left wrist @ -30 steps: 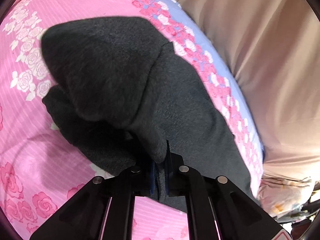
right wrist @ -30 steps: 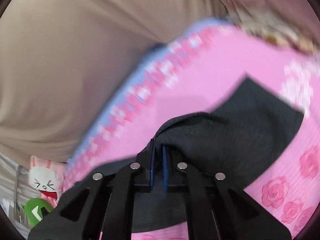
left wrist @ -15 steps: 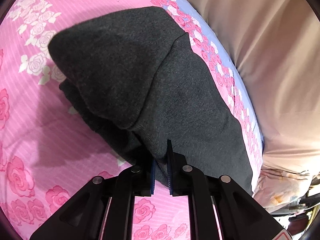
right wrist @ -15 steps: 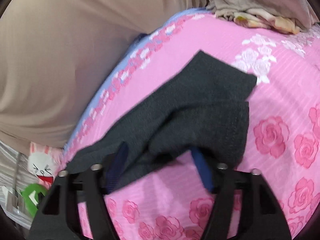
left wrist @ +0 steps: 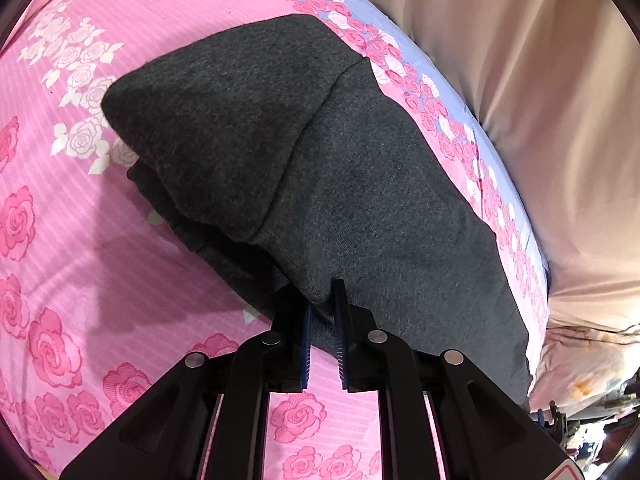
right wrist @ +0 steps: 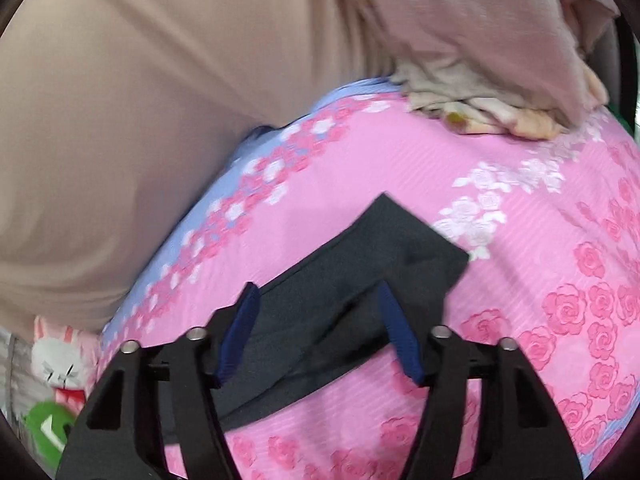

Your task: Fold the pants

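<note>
Dark grey pants point(left wrist: 320, 168) lie folded over themselves on the pink rose bedsheet point(left wrist: 100, 240). Their upper layer ends in a thick rolled edge across the middle. My left gripper point(left wrist: 323, 312) holds the near corner of that layer, with the cloth pinched between its narrow blue pads. In the right wrist view the other end of the pants point(right wrist: 384, 256) lies flat on the sheet. My right gripper point(right wrist: 318, 294) hovers over it with its jaws apart and closing. The cloth lies below them, and the pads point(right wrist: 240, 328) do not press on it.
A large beige cloth point(left wrist: 520, 80) rises along the blue-edged side of the bed point(right wrist: 224, 184). A crumpled pale pile point(right wrist: 480, 112) sits at the far end. A rabbit toy point(right wrist: 56, 360) and a green object point(right wrist: 48, 428) lie off the bed, lower left.
My right gripper let go of the pants, opened wide and drew back, and that end now rests flat. The left gripper kept its hold while the fold settled onto the sheet.
</note>
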The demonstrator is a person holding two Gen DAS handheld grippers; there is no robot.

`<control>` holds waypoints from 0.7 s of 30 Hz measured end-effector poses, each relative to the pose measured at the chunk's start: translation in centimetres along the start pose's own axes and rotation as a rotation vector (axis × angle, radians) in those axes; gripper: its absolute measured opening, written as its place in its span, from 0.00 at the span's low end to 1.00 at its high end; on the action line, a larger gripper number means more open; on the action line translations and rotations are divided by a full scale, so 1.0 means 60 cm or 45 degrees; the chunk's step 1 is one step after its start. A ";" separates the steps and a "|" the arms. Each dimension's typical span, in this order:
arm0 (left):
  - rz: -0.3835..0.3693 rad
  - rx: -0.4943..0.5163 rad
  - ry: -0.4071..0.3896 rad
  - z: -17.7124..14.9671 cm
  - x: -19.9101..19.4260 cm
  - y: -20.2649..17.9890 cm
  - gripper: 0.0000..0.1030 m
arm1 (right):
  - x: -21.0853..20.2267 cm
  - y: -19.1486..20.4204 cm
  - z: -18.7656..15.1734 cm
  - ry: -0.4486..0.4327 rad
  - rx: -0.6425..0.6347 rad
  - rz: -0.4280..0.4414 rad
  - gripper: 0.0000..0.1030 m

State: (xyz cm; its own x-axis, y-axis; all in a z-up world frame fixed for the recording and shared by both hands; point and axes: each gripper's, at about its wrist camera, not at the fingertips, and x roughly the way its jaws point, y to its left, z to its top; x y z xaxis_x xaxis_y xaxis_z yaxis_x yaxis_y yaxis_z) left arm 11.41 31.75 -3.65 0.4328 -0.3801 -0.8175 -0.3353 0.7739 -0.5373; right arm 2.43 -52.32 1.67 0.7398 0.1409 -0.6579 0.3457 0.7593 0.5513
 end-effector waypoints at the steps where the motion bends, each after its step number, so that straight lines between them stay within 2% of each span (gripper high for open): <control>1: -0.003 -0.008 0.003 0.002 0.004 0.001 0.11 | 0.021 0.003 0.002 0.044 -0.008 0.010 0.47; 2: -0.012 -0.017 0.004 0.002 0.005 0.004 0.11 | 0.045 0.002 0.000 0.105 0.004 -0.032 0.44; 4: -0.029 -0.035 0.006 0.003 0.005 0.009 0.11 | 0.083 -0.008 -0.002 0.167 0.052 -0.128 0.45; 8: -0.042 -0.037 0.013 0.002 0.005 0.015 0.11 | 0.129 -0.041 -0.006 0.201 0.212 -0.075 0.45; 9: -0.045 -0.041 0.017 0.004 0.006 0.016 0.11 | 0.133 -0.039 0.001 0.177 0.208 -0.071 0.44; 10: -0.050 -0.050 0.023 0.007 0.008 0.017 0.11 | 0.132 -0.028 0.013 0.129 0.170 -0.095 0.23; 11: -0.052 -0.052 0.027 0.009 0.006 0.021 0.11 | 0.130 -0.017 0.027 0.108 0.144 -0.068 0.02; 12: -0.054 -0.056 0.030 0.010 0.005 0.026 0.11 | 0.117 -0.009 0.034 0.074 0.149 0.002 0.02; 13: -0.056 -0.061 0.035 0.011 0.005 0.027 0.11 | 0.082 0.013 0.049 -0.024 0.116 0.107 0.02; 15: -0.054 -0.057 0.037 0.010 0.003 0.029 0.11 | 0.012 0.053 0.064 -0.195 -0.009 0.234 0.02; 16: -0.054 -0.057 0.036 0.009 0.003 0.030 0.11 | -0.016 0.063 0.063 -0.253 -0.068 0.251 0.02; 17: -0.053 -0.051 0.033 0.008 0.002 0.030 0.11 | -0.019 0.057 0.061 -0.258 -0.084 0.215 0.02; 18: -0.053 -0.046 0.031 0.009 0.003 0.030 0.11 | -0.006 0.042 0.057 -0.218 -0.080 0.156 0.02; 21: -0.067 -0.042 0.029 0.008 0.002 0.034 0.13 | 0.077 -0.045 0.020 0.019 0.027 -0.002 0.02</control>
State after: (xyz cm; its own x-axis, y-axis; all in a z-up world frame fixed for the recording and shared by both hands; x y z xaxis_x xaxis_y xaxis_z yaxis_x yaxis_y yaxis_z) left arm 11.21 33.54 -4.76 0.4314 -0.4318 -0.7921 -0.3397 0.7356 -0.5860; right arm 5.58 -54.49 -2.27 0.7308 0.1491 -0.6661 0.3589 0.7461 0.5608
